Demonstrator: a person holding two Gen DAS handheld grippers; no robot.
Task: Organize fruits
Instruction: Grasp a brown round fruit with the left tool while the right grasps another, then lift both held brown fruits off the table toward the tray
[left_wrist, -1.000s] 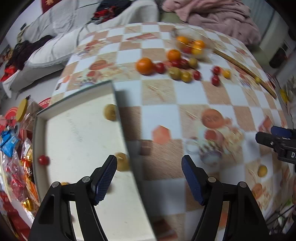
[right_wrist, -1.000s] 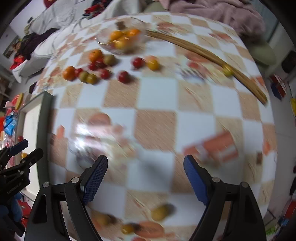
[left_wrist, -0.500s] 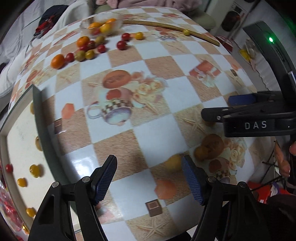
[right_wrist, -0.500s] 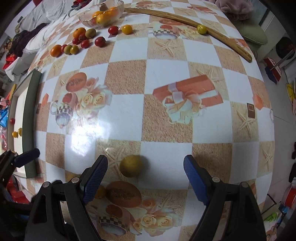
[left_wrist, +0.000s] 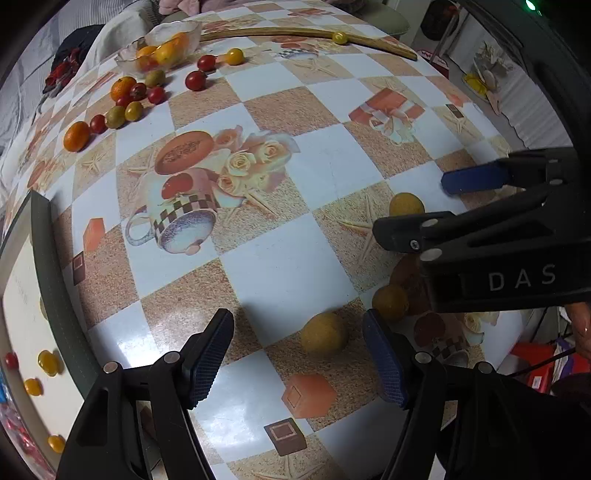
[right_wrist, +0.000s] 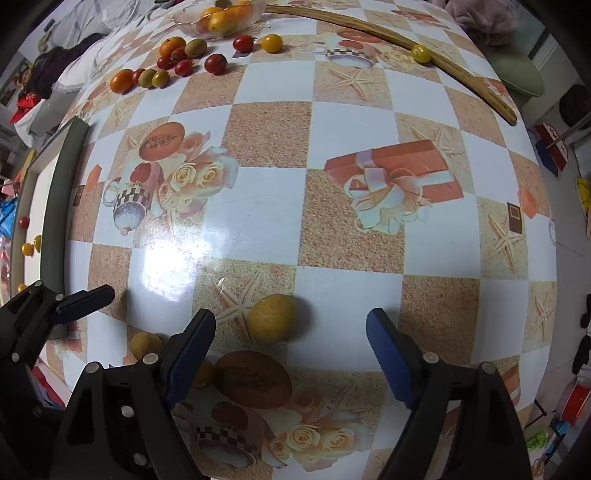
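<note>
Three yellow-brown round fruits lie near the table's front edge. My left gripper (left_wrist: 297, 354) is open, and one fruit (left_wrist: 323, 333) sits on the table between its fingers, nearer the right one. A second (left_wrist: 390, 301) lies just beyond its right finger. My right gripper (right_wrist: 290, 354) is open, and the third fruit (right_wrist: 272, 318) sits between its fingers, nearer the left one; the same fruit shows in the left wrist view (left_wrist: 406, 204). A green-rimmed tray (left_wrist: 55, 295) at the left holds several small yellow and red fruits. A glass bowl (right_wrist: 218, 14) of oranges stands at the far side.
Several tomatoes, oranges and green fruits (left_wrist: 125, 99) lie scattered near the bowl. A long curved wooden stick (right_wrist: 388, 33) lies across the far right with a small yellow fruit (right_wrist: 421, 52) against it. The checkered tablecloth (right_wrist: 266, 206) covers the round table. Clutter on the floor around it.
Both grippers have moved closer to the front-edge fruits. The left one now has a fruit between its fingers, and the right one has lowered around another. Both stay open.
</note>
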